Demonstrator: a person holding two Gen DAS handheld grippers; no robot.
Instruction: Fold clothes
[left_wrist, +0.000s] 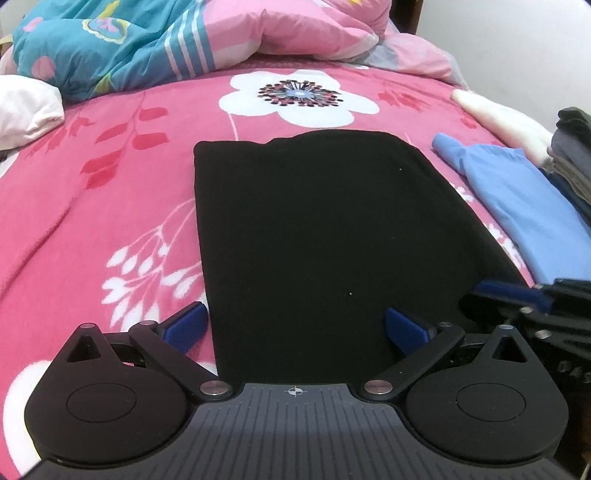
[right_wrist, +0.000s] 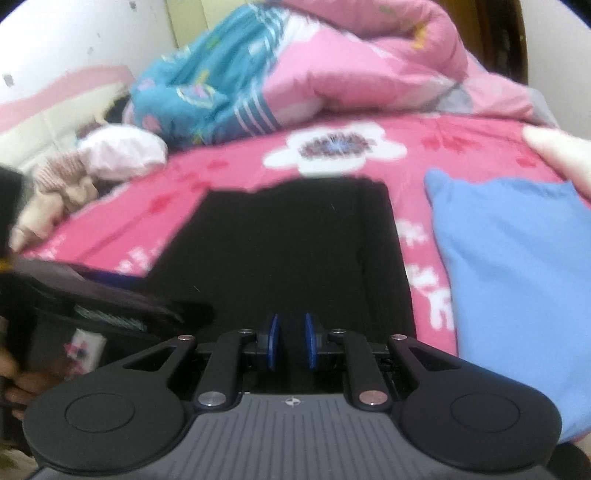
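Black garment (left_wrist: 314, 236) lies flat on the bed (left_wrist: 110, 177), folded to a rectangle, near edge at both hand-held grippers. Blue folded garment (left_wrist: 517, 199) sits just beside its right edge. Judged next step: near edge gets lifted at both corners and carried to the far edge, kept taut and square. Left hand-held gripper (left_wrist: 295, 328) is spread wide, pads straddling the black garment's near edge, nothing pinched. Right hand-held gripper (right_wrist: 291, 341) is nearly pressed together; narrow gap is seen, no cloth visibly held.
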